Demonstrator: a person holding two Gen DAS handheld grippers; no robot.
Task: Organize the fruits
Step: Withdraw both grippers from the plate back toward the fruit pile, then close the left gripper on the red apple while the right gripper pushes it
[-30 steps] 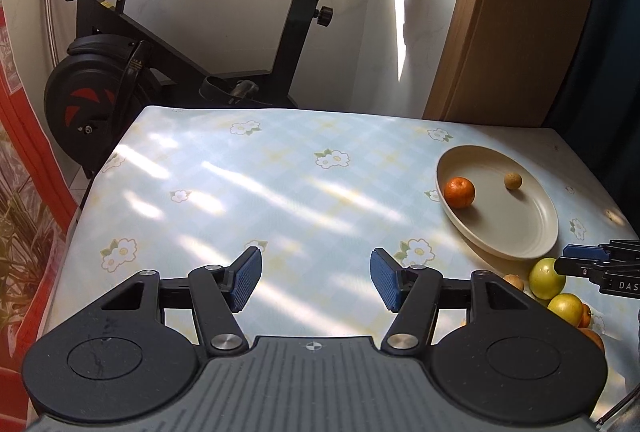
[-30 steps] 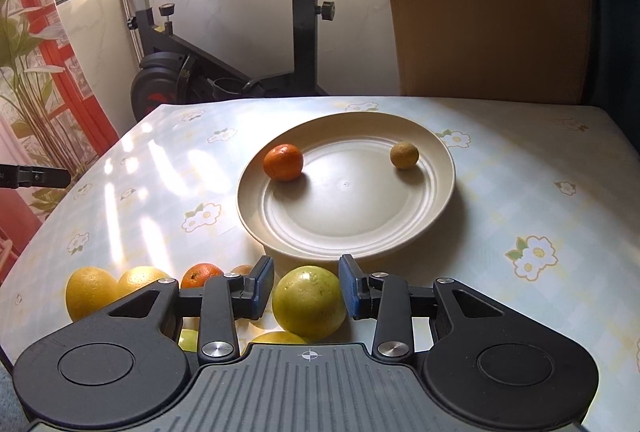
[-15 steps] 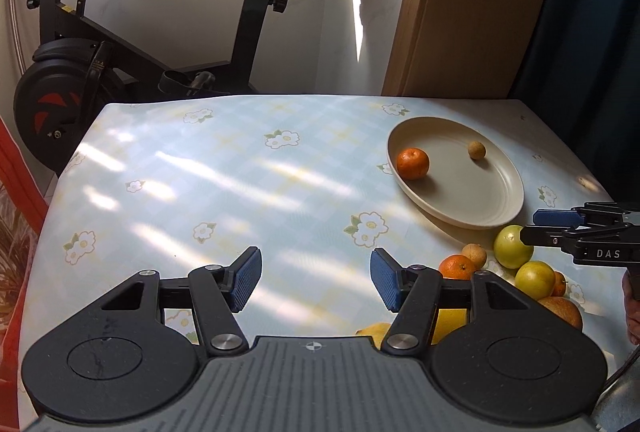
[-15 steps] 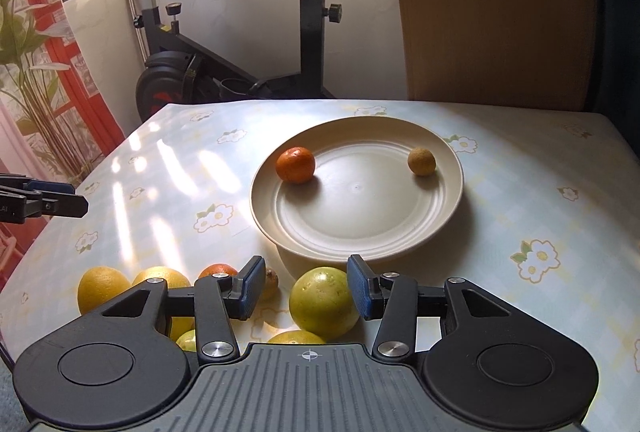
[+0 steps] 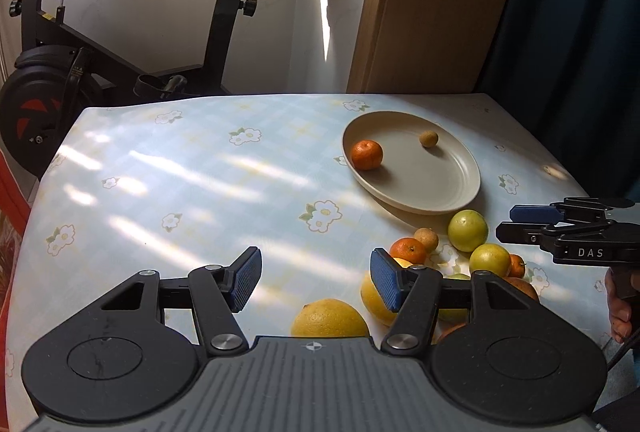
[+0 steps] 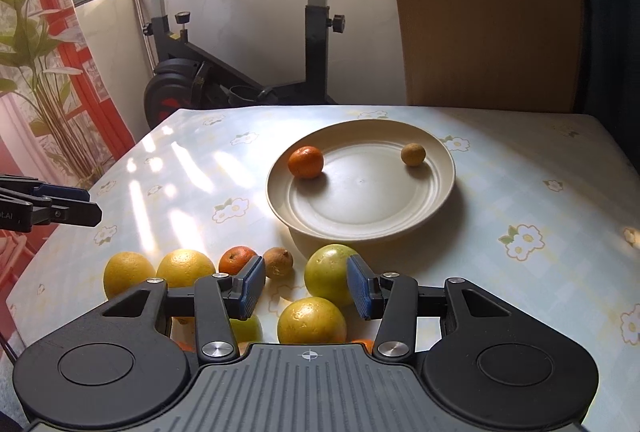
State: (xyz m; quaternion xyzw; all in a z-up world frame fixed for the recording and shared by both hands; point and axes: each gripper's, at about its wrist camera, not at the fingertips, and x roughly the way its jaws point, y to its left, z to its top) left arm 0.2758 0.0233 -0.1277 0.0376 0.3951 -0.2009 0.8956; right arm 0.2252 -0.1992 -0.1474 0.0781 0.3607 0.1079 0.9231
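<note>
At the left of the left wrist view my left gripper (image 5: 316, 278) hangs over bare floral tabletop (image 5: 180, 184) with its blue pads well apart and nothing between them; I keep it wide, I judge, because the big yellow citrus (image 5: 329, 320) sits just below and to the right of the gap and would need that spread. Further right in the same view the loose pile lies in the lower right: a small mandarin (image 5: 408, 250), a brown little fruit (image 5: 426, 239) touching it, and two green-yellow round ones (image 5: 468, 231) beside them. Above the pile, right of centre, the cream plate (image 5: 460, 192) carries only an orange mandarin (image 5: 367, 154) and a small tan fruit (image 5: 429, 139), set well apart, which suggests to me that sorting has barely begun and the plate is where the pile is meant to go. At the far right edge my right gripper (image 5: 520, 222) pokes in side-on. In the right wrist view its pads stand apart with no fruit clamped: the green-yellow fruit (image 6: 330, 274) lies just past the right pad, and another yellow-green one (image 6: 312, 320) sits below the gap, near the frame's bottom centre. I hold it low over the pile since the next pick is likely there.
</note>
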